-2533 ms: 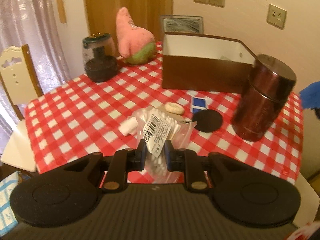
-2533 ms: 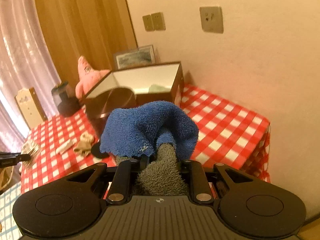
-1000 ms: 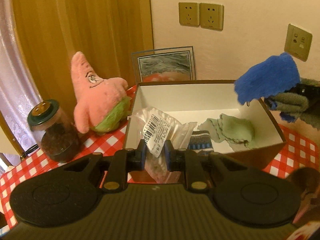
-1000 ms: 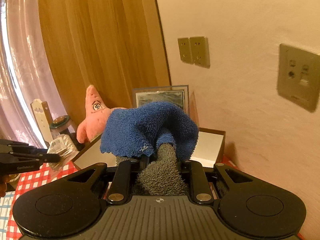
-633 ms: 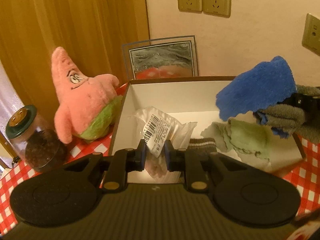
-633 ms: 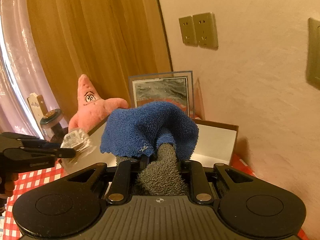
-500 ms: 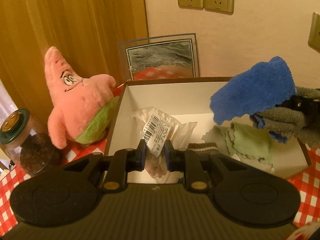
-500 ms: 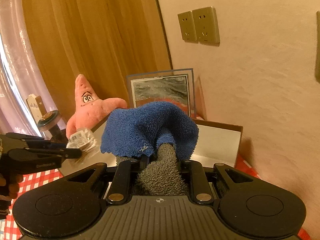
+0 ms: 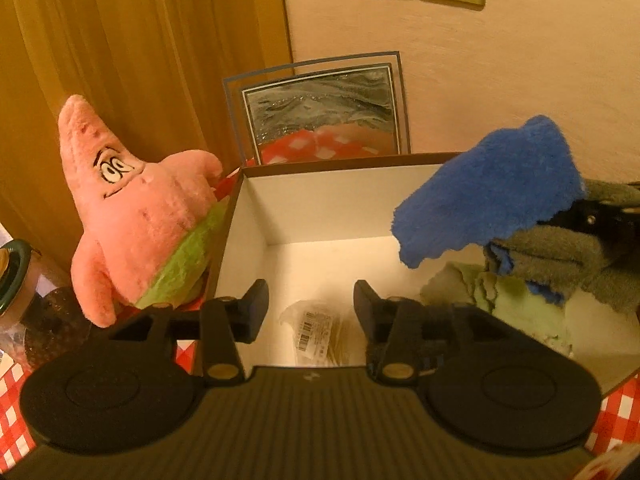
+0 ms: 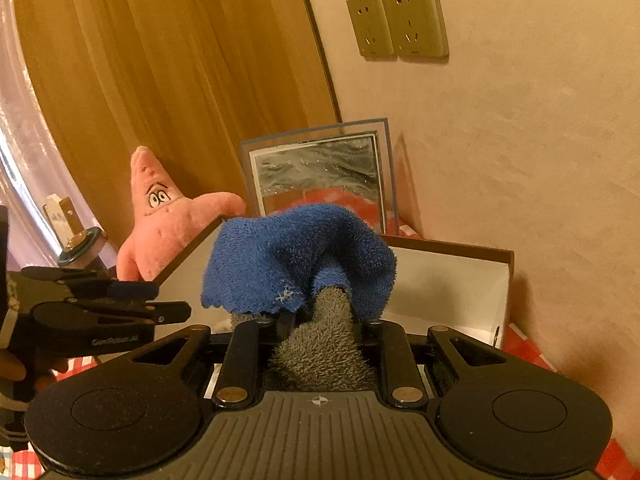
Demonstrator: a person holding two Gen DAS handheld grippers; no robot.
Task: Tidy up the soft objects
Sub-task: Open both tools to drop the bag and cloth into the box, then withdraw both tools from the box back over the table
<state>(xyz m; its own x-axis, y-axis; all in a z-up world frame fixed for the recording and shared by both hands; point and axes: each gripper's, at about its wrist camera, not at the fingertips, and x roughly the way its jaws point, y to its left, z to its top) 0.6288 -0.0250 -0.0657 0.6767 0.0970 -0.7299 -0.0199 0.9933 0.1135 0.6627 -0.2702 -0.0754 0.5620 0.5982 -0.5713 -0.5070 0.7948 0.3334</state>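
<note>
My left gripper (image 9: 310,300) is open and empty above the brown box (image 9: 320,162) with white inner walls. A clear plastic bag with a barcode label (image 9: 316,336) lies on the box floor below it. My right gripper (image 10: 316,320) is shut on a blue and grey towel (image 10: 296,256) and holds it over the right side of the box (image 10: 452,250). The towel also shows in the left wrist view (image 9: 492,196). A green cloth (image 9: 504,300) lies inside the box at the right. My left gripper shows in the right wrist view (image 10: 172,300).
A pink starfish plush (image 9: 136,220) leans against the left outside of the box. A framed picture (image 9: 320,116) stands behind the box against the wall. A dark jar (image 9: 16,276) stands at far left on the red checked cloth (image 9: 12,432).
My left gripper has opened and let go of the plastic bag, which now lies in the box. My right gripper still holds the towel, a little farther over the box.
</note>
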